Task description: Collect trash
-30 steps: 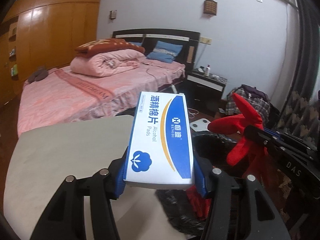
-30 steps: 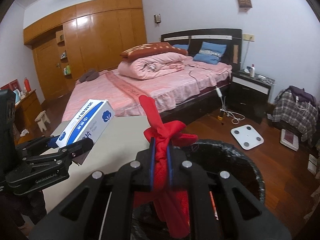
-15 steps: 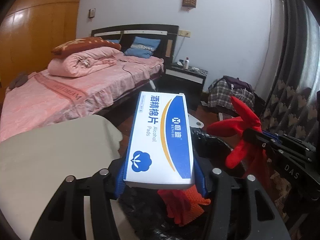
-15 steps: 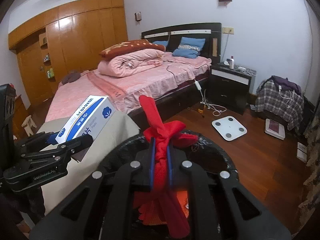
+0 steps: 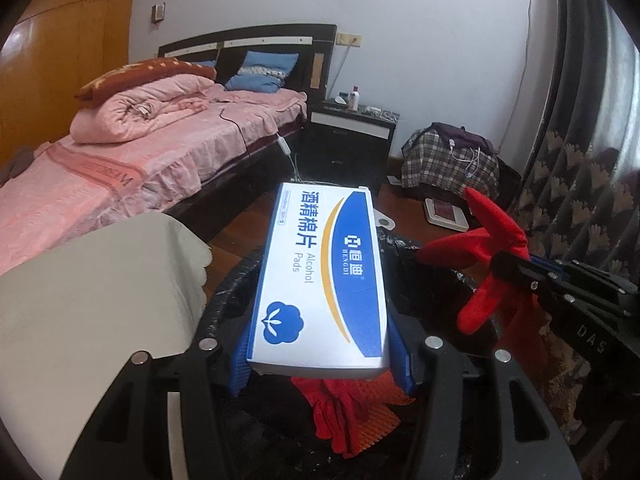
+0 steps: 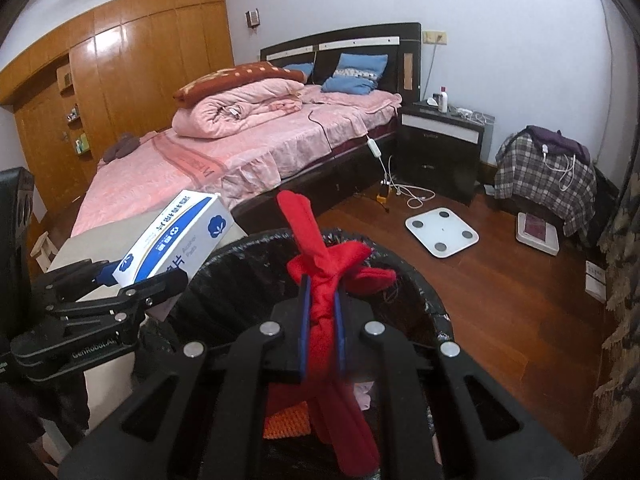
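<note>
Left gripper (image 5: 320,364): pinches the near end of the alcohol pads box (image 5: 322,276) between its blue pads, holding it across its width.
Box axis: the long side runs straight forward along the fingers, tilted slightly upward, with the far end pointing toward the bed (image 5: 132,160).
Box over bin: the box hangs above the left part of the black-lined trash bin (image 6: 416,280); in the right wrist view its far end sits near or just outside the bin's left rim, and I cannot tell which.
Right gripper (image 6: 322,336): pressed together on a red glove (image 6: 320,280), whose finger end sticks up and whose cuff dangles into the bin mouth.
Nearer the drop: the right gripper looks better centred over the opening, so the glove probably falls clear if released.
Already inside: an orange-and-red glove (image 5: 348,412) lies in the bin under the box.
Edges: the table (image 5: 88,292) corner is just beside the bin's left rim, close to the left gripper.
Room: open floor (image 6: 500,304) lies beyond the bin; the two grippers are near each other but apart.
Judgement: shifting the box slightly rightward before letting go would likely keep it off the rim.
</note>
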### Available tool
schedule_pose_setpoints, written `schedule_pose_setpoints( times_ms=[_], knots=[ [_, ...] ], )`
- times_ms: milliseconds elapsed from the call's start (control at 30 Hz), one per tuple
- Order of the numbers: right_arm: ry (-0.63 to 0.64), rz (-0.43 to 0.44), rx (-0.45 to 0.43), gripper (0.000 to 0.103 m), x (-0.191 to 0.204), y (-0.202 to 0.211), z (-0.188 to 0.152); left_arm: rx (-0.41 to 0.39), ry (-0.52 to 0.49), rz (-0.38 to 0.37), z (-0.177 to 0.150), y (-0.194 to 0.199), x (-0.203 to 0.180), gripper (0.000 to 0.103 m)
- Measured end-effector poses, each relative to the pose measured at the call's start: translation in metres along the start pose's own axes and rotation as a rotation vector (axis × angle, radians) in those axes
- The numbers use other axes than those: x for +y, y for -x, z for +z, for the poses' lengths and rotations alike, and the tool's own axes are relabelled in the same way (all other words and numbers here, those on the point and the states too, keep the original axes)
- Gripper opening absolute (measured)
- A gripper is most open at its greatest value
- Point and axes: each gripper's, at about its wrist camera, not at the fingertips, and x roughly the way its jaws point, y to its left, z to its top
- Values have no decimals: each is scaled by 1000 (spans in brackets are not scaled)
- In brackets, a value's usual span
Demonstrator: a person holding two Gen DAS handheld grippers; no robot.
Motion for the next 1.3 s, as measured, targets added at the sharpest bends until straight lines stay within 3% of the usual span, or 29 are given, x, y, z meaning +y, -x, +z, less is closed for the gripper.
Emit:
schedule_pose_setpoints(
  times_ms=[100, 167, 333, 500, 633, 967, 1300],
  knots=[
    [-10, -1, 15, 14, -4, -7, -2, 8, -6, -18, 0, -5, -2, 56],
    [-11, -2, 30, 18, -6, -12, -4, 9, -11, -26, 0, -6, -1, 62],
    [-14, -15, 42, 48, -7, -17, -7, 0, 2, -2, 0, -1, 8, 74],
    [-14, -33, 19, 92, -4, -8, -4, -24, 26, 50, 2, 14, 23, 88],
    [-16, -17, 16, 96, -1, 2, 0, -47, 48, 92, 2, 36, 38, 97],
    [6, 58, 5, 97, 32, 43, 9, -58, 113, 203, -12, 90, 62, 97],
    [33, 101, -33, 97, 72, 89, 14, -96, 110, 274, -29, 149, 55, 97]
  ],
)
